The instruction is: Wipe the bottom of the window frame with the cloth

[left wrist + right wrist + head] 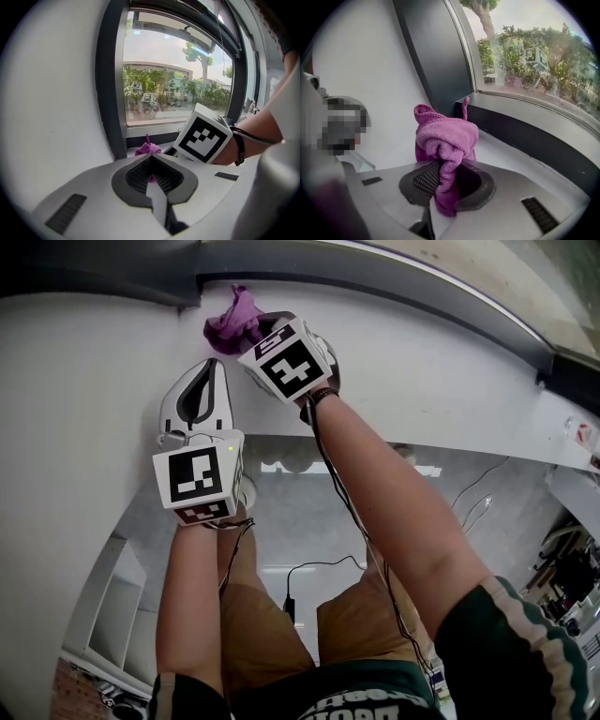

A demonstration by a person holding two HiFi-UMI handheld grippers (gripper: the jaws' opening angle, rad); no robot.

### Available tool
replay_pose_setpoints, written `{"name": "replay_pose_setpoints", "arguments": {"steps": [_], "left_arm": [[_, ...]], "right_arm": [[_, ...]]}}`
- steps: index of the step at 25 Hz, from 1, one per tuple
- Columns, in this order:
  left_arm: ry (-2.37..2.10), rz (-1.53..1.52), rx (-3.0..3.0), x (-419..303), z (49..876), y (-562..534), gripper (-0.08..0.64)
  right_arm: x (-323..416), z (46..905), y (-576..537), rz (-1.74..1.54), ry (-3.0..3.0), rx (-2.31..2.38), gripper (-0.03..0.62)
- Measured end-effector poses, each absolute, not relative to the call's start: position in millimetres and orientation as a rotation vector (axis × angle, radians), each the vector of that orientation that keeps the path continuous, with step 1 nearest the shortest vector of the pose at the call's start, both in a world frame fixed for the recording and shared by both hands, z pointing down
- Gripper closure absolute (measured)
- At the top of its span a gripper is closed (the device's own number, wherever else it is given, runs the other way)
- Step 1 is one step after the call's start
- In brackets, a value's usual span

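Clamping the one purple cloth (445,137), the right gripper (446,174) sits by the window frame (525,127). The left gripper (151,163), jaws together and empty, apparently rests on the sill (450,362)

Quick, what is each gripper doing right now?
Left gripper: closed, holding nothing.
Right gripper: closed on the purple cloth.

Head view looks steeply down; both gripper views face the window frame (107,93) closely, sharing the cloth (445,140).
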State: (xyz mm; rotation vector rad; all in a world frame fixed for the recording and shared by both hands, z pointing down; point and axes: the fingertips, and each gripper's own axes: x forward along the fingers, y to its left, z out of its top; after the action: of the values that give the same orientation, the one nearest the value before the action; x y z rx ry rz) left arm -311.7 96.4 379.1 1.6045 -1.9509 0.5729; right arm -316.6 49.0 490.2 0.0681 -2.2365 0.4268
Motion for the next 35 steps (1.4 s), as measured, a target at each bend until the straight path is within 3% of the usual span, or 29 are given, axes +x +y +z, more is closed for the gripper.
{"name": "replay_pose_setpoints", "arguments": {"steps": [35], "left_arm": [[-1.785, 0.599, 1.775, -203, 382, 20, 0.551]], "right_arm": [[-196, 490, -14, 0.532, -2.195, 0.188, 0.508]]}}
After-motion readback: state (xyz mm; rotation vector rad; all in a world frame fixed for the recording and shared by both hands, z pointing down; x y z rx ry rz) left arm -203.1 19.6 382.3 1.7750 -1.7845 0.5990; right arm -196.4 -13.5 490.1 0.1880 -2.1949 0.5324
